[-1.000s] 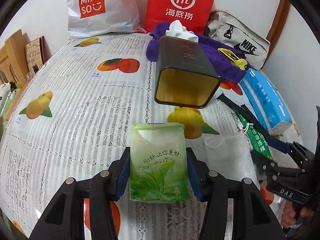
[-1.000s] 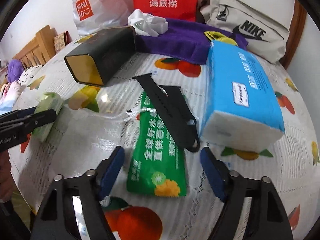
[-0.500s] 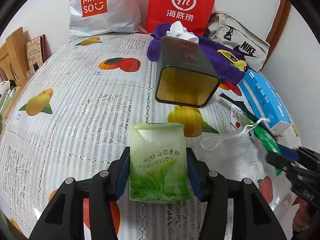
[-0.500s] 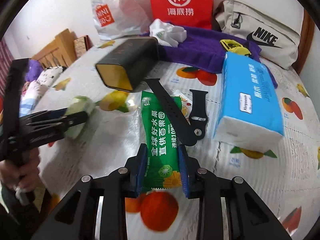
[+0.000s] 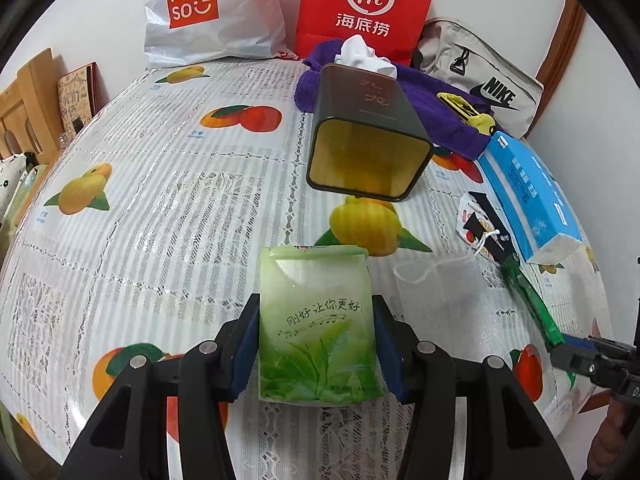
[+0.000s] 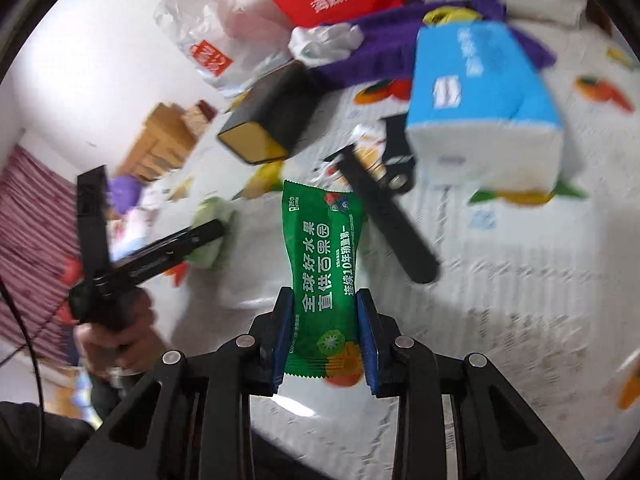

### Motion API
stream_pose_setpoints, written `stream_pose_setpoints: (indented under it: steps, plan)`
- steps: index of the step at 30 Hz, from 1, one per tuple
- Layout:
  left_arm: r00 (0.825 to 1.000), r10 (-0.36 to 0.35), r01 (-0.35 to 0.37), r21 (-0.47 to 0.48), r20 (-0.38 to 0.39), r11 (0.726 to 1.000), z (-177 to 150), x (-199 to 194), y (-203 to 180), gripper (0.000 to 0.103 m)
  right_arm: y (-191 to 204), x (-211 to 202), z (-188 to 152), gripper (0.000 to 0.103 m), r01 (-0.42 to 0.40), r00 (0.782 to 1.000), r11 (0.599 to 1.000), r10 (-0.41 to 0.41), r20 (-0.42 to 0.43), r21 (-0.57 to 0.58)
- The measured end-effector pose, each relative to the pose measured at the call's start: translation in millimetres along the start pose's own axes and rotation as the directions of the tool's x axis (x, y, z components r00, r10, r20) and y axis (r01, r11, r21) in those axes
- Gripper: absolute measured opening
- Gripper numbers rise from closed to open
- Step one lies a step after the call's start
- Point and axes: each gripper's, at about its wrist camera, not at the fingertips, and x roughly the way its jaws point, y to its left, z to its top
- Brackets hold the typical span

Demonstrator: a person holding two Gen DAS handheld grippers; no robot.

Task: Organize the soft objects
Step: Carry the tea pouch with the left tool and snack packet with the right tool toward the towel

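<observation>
Both grippers loaded, one pack each.
Left gripper (image 5: 316,350) pinches pale green tissue pack (image 5: 316,324) on the tablecloth (image 5: 160,216); right gripper (image 6: 323,338) pinches dark green sachet (image 6: 324,276), apparently lifted; view blurred.

Left wrist view sits low, close over the table (image 5: 160,208), facing the wall. Right wrist view is tilted and blurred. Both share the tin (image 5: 368,152) (image 6: 264,120).

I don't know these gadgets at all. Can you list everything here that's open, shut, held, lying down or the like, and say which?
Left tool: shut on the light green tissue pack.
Right tool: shut on the dark green snack packet, lifted.
Dark tin: on its side, open mouth facing the camera.
Blue tissue box: lying flat.
Watch strap: unbuckled, lying flat.
</observation>
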Motion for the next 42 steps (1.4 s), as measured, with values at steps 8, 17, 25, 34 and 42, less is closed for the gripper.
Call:
stream_pose_setpoints:
  steps: [8, 17, 25, 34, 42]
  plan:
    - [1.000, 0.019, -0.019, 0.015, -0.002, 1.000, -4, 0, -6, 0.050, 6, -16, -13, 0.031, 0.149, 0.988, 0.985, -0.146, 0.048, -0.081]
    - [0.999, 0.048, -0.048, 0.027, 0.000, 0.998, -4, 1, -10, 0.050, -10, -56, -31, 0.031, 0.257, 0.962, 0.960, -0.243, 0.128, -0.114]
    - [0.998, 0.060, -0.060, 0.035, -0.002, 0.998, -3, 2, -12, 0.050, -43, -45, -29, 0.036, 0.430, 0.898, 0.902, -0.422, 0.123, -0.045]
    - [0.999, 0.042, -0.042, 0.034, -0.008, 0.999, -1, 2, -10, 0.051, -45, -33, -13, 0.065, 0.440, 0.892, 0.896, -0.428, 0.144, -0.062]
    - [0.998, 0.063, -0.063, 0.081, 0.003, 0.995, -1, 4, -17, 0.055, -27, -15, -11, 0.038, 0.524, 0.849, 0.838, -0.498, 0.177, -0.154]
